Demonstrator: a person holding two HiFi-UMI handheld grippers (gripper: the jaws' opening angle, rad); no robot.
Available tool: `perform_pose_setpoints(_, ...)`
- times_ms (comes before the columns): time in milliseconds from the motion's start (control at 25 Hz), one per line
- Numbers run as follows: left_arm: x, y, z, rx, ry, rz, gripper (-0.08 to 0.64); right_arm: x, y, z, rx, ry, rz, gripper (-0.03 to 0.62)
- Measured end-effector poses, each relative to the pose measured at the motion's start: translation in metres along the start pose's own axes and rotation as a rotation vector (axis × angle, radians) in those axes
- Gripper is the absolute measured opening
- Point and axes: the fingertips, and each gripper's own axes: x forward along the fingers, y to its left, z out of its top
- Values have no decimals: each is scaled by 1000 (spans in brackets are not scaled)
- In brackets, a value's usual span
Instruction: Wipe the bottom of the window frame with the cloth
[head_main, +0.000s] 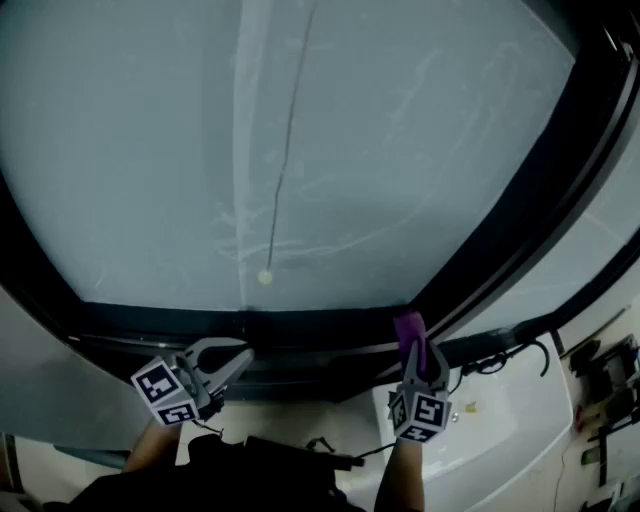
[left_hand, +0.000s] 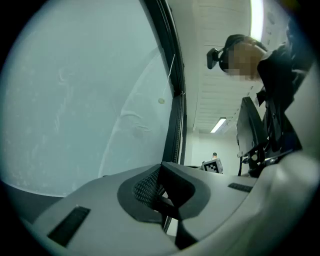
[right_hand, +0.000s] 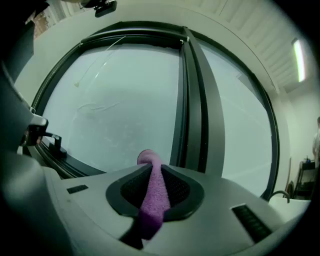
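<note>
A purple cloth (head_main: 408, 326) sticks up from my right gripper (head_main: 414, 345), which is shut on it. The cloth's top end lies at the dark bottom window frame (head_main: 300, 330), beside the foot of the dark mullion (head_main: 540, 180). In the right gripper view the cloth (right_hand: 152, 186) runs as a strip between the jaws of the right gripper (right_hand: 151, 167), with the bottom frame (right_hand: 60, 160) off to the left. My left gripper (head_main: 238, 358) hovers just below the frame at the left, shut and empty. In its own view the left gripper (left_hand: 161, 172) has its pads together.
A thin blind cord with a bead (head_main: 264, 278) hangs in front of the frosted glass. A white ledge (head_main: 500, 420) lies below the frame at the right, with a black cable (head_main: 515, 355) and dark tools (head_main: 600, 370). A second pane (right_hand: 240, 130) lies right of the mullion (right_hand: 192, 100).
</note>
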Motion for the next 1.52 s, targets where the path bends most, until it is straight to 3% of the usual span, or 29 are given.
perform_pose_setpoints(200, 6, -4, -1, -10, -10, -6, 0, 34, -20, -20, -101, 76, -58, 62)
perform_pose_setpoints(440, 7, -2, -1, -1, -23, 43, 0, 57, -25, -50, -103, 208, -136, 63)
perform_pose_setpoints(600, 5, -1, 0, -13, -27, 66, 0, 63, -27, -54, -112, 239, -177, 63)
perform_pose_setpoints(880, 9, 5, 1, -9, -23, 77, 0, 71, -24, -47, -161, 287, -144, 63)
perform_pose_setpoints(1160, 5, 2, -1, -40, -35, 71, 0, 70, -13, -51, -70, 354, -48, 61)
perform_pose_setpoints(1520, 6, 2, 0, -28, -38, 59, 0, 63, 4, -52, -63, 362, 13, 63)
